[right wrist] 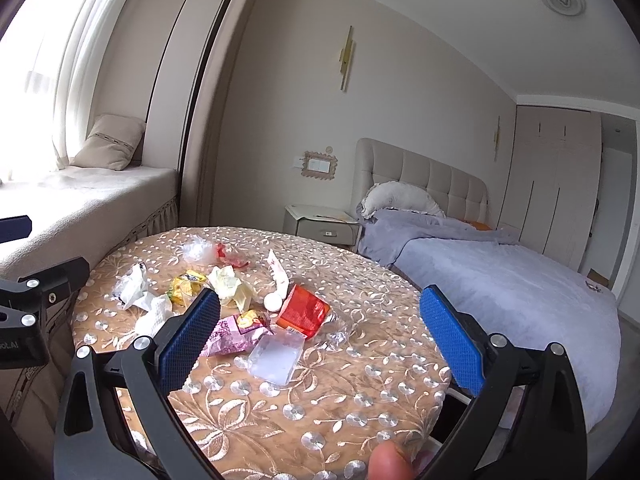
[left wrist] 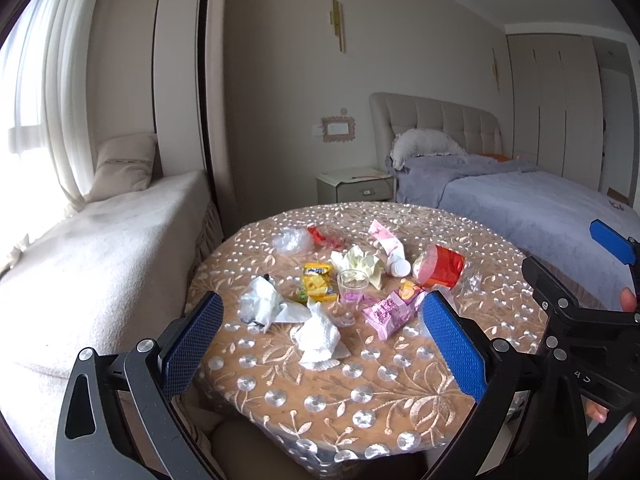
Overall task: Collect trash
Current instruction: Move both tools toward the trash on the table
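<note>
Two tools, both spread wide and gripping nothing, hover at the near edge of the table [left wrist: 400, 396]; left tool [left wrist: 324, 340], right tool [right wrist: 320, 336], each with blue, cross-hatched rubbery pads on black arms.

- Bed [left wrist: 532, 204]: grey-violet quilt, tufted beige headboard, beyond the table to the right of both tools.
- Table: round, tan cloth embroidered with leaves and silvery discs, under a clear cover.
- Red bag [left wrist: 440, 266]: glossy, crumpled, ahead of the left tool's right finger.
- Pink wrapper [right wrist: 236, 332]: shiny foil, just beside the right tool's left finger.
- White tissues [left wrist: 318, 334]: soft wads, directly ahead between the left tool's fingers.
- Yellow snack packet [left wrist: 316, 282]: flat, printed, farther ahead.
- Clear plastic cup [left wrist: 352, 284]: upright beside the packet; not made out in the right wrist view.
- Clear flat plastic sheet [right wrist: 276, 360]: frosted, rectangular, between the right tool's fingers; plain only in the right wrist view.
- Fingertip [right wrist: 390, 462]: seen low in the right wrist view.
</note>
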The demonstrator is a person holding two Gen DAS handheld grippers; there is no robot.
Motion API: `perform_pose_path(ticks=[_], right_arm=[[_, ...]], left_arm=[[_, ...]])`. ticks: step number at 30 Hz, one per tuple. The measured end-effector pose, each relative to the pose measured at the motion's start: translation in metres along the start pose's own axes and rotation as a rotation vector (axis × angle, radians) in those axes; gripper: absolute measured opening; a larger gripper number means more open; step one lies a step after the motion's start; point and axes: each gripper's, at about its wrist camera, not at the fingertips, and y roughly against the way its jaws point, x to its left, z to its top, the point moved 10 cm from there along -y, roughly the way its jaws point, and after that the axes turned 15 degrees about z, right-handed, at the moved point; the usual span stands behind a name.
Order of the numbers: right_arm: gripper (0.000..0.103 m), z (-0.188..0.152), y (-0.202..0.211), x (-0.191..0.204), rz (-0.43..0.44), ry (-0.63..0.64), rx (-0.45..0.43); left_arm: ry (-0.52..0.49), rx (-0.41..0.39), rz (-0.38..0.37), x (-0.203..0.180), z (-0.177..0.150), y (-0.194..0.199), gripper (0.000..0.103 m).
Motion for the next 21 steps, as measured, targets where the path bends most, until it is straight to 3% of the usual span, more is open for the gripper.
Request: perform_pose_path(ticks=[9,16,21], right_arm=[[0.1,-0.005,-0.014,-0.007,0.023,-0.03,-0.004],[0.1,-0.018,-0.044,-0.011,0.055,-0.039,0.06],[0.1,-0.023,-0.067,-0.023,0.063,-0.062,0.087]], left_arm=[[-0.045,-0.021,0.017,-0.008,-0.005,-0.012,0.098],[-0.068,0.04,0.009,-0.019,-0.012,-0.039,0.098],[-0.02,0.063,-0.027,-0.029,-0.008,-0.064,0.098]])
